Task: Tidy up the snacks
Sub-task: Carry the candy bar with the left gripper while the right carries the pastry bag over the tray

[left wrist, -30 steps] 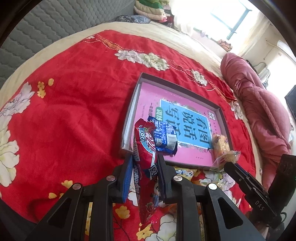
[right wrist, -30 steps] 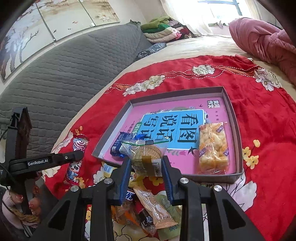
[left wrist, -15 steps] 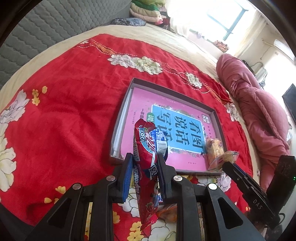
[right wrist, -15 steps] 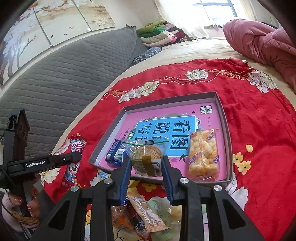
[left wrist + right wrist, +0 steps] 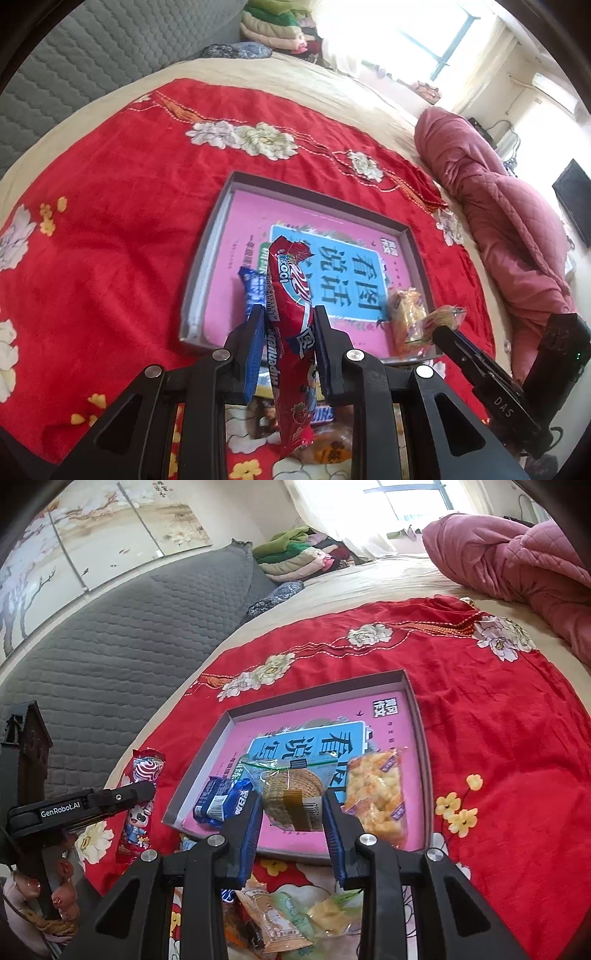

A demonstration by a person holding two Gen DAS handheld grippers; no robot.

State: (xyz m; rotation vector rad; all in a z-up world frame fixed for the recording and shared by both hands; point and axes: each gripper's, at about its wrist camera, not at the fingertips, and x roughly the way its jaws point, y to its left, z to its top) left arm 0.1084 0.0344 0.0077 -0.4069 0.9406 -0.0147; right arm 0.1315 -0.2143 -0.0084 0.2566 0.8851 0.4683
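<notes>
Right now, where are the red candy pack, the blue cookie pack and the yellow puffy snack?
red candy pack (image 5: 291, 295), left wrist view, upper wrapper
blue cookie pack (image 5: 221, 801), right wrist view, wrapper middle
yellow puffy snack (image 5: 376, 794), right wrist view, bag middle

- Grey quilted headboard (image 5: 122, 635) behind beige bed (image 5: 373, 587).
- Floral wall panels (image 5: 99, 535) above.
- Bright window (image 5: 436, 40), pale curtains.
- Folded clothes (image 5: 295, 554) stacked near.
- Pink quilt (image 5: 509, 221) bunched aside.

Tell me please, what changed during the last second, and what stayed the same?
Both grippers backed away from the tray a little, so it looks farther off. The left gripper stays shut on the red snack packet, the right gripper on the clear biscuit bag. The blue packet and yellow puffed snack lie unmoved in the tray.
</notes>
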